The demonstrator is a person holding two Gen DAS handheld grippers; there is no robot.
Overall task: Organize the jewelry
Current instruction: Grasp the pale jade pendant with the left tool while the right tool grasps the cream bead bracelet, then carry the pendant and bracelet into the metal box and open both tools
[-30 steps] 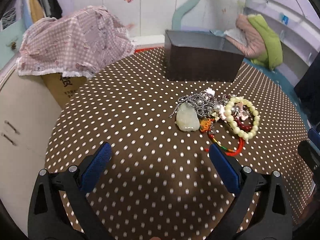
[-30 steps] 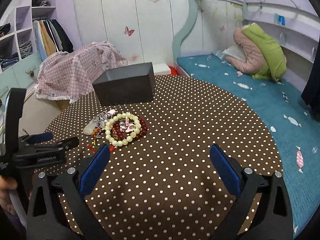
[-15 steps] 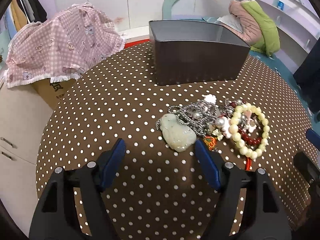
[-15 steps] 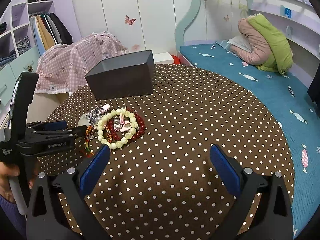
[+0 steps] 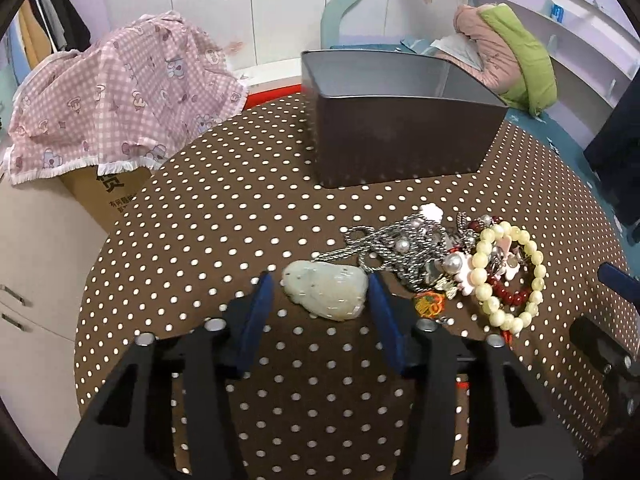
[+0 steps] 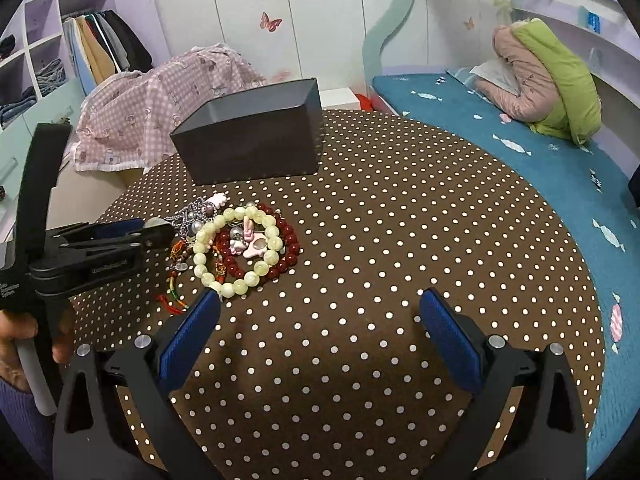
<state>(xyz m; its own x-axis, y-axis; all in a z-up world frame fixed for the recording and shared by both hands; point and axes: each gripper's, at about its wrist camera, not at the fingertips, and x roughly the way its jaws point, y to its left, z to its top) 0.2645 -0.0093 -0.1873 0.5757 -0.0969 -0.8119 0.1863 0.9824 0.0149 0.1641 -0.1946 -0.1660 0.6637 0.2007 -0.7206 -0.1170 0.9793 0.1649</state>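
The step in hand looks like picking the first piece out of the jewelry pile. In the left wrist view the left claw (image 5: 322,294) has just been closing, and its blue pads now sit on either side of the pale green stone pendant (image 5: 326,290) at the centre of the frame; the right pad seems to touch it, the left stands just clear, so no firm clamp yet. The pendant's silver chain (image 5: 394,248) runs into the tangle with the cream bead bracelet (image 5: 510,276) to its right. The open dark box (image 5: 400,124) stands above, near the pile on the dotted bench (image 5: 200,240). The right claw (image 6: 320,330) hangs wide apart over bare cloth at lower centre, holding nothing. Next, the left claw likely needs to finish closing, then lift slowly so the chain pulls free of the beads.
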